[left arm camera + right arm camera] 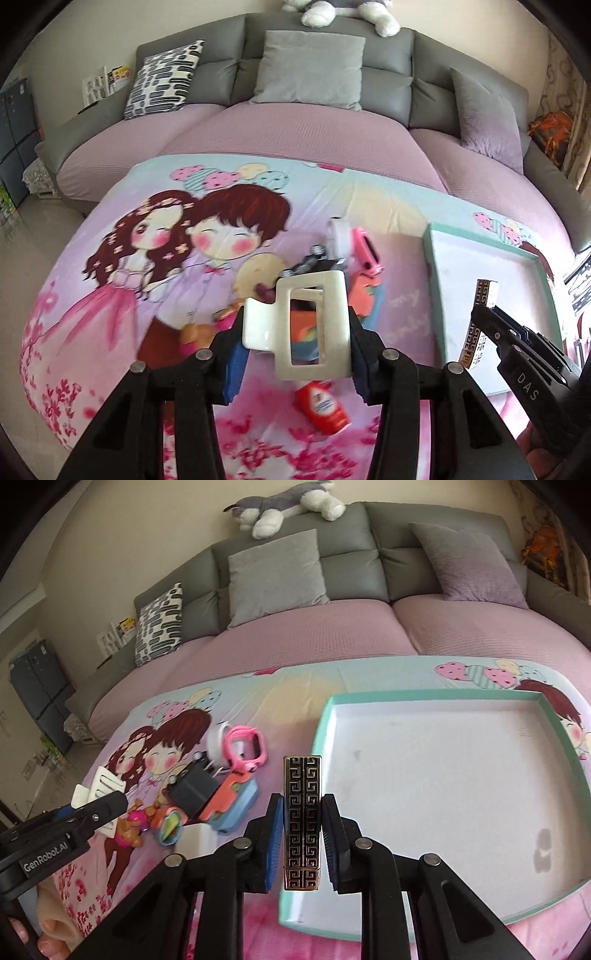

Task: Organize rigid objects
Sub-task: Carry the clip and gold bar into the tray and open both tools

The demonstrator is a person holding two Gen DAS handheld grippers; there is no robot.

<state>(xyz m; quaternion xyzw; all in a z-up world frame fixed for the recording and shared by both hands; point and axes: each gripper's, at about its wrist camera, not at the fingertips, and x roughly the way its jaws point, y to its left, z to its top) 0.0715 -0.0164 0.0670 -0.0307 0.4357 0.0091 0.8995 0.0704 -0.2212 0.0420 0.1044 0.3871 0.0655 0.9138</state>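
Item one: white hair claw clip [314,325], lower centre of the left wrist view, clamped between the blue pads of the left gripper [295,356], whose fingers stand partly closed on it; through the clip's rectangular opening only blurred orange and blue patches show. Item two: black-and-gold patterned case [302,821], upright at lower centre of the right wrist view, pinched at a narrow setting by the right gripper [303,843], with its lower end in front of the near left edge of the tray; whether it is above the tray floor or short of it cannot be told. Item three: mint-rimmed white tray [323,720], right half of that view, its lower right corner cut by the frame edge; faint grey marks on its floor. Item four: loose pile on the cartoon bedsheet [110,258], centre left of the right wrist view, comprising a pink ring-shaped item [243,747], a black block [194,788], an orange-and-blue toy [231,805] and small figures too blurred to name. Item five: red-orange bottle [325,408], bottom centre of the left wrist view, label unreadable. Fingertips of the person [48,932] show at the lower left corner, mostly hidden.
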